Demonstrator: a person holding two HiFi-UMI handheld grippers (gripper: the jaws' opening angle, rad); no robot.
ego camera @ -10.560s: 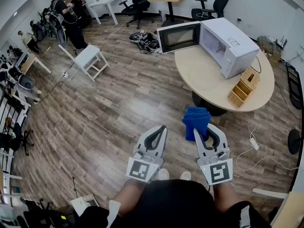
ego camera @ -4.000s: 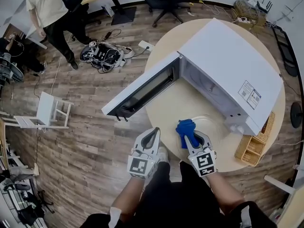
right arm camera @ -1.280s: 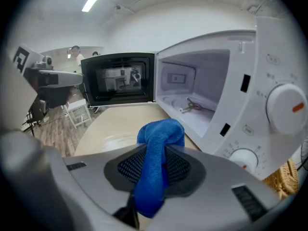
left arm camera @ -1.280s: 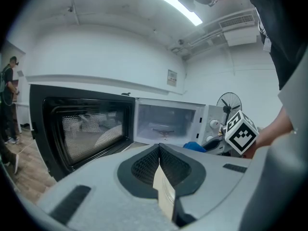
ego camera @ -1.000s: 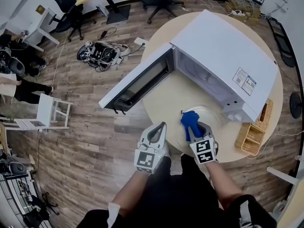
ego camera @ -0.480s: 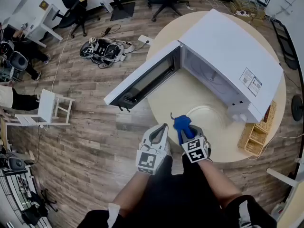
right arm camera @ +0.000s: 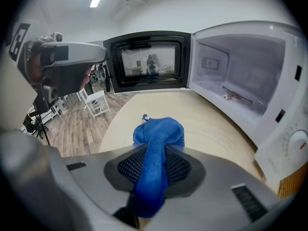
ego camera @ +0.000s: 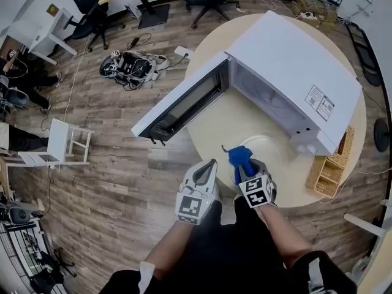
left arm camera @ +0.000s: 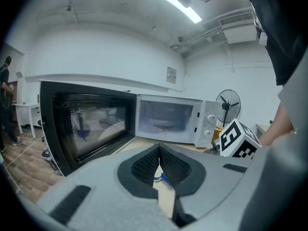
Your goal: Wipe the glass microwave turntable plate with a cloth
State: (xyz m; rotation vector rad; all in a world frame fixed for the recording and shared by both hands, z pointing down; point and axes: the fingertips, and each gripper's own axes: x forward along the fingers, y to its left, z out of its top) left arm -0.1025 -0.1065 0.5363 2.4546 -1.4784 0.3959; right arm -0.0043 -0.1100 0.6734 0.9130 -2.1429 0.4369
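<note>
The clear glass turntable plate [ego camera: 269,153] lies flat on the round table in front of the open microwave; in the right gripper view it is a faint ring [right arm camera: 226,131]. My right gripper [ego camera: 244,168] is shut on a blue cloth [ego camera: 239,155], whose bunched end rests at the plate's left rim. The right gripper view has the cloth [right arm camera: 159,131] clamped between the jaws [right arm camera: 153,150] and bulging out ahead. My left gripper [ego camera: 207,165] hangs just off the table's near edge, left of the cloth, shut with nothing in it [left arm camera: 159,150].
A white microwave [ego camera: 294,72] stands on the round table [ego camera: 214,133] with its door [ego camera: 184,103] swung wide to the left. A wooden organiser [ego camera: 334,164] sits at the table's right edge. A white stool [ego camera: 61,149], a cable pile [ego camera: 131,66] and office chairs stand on the wooden floor.
Over the last second the right gripper drew the cloth left towards the table edge, then back right to the plate's left rim. The left gripper stayed shut beside it.
</note>
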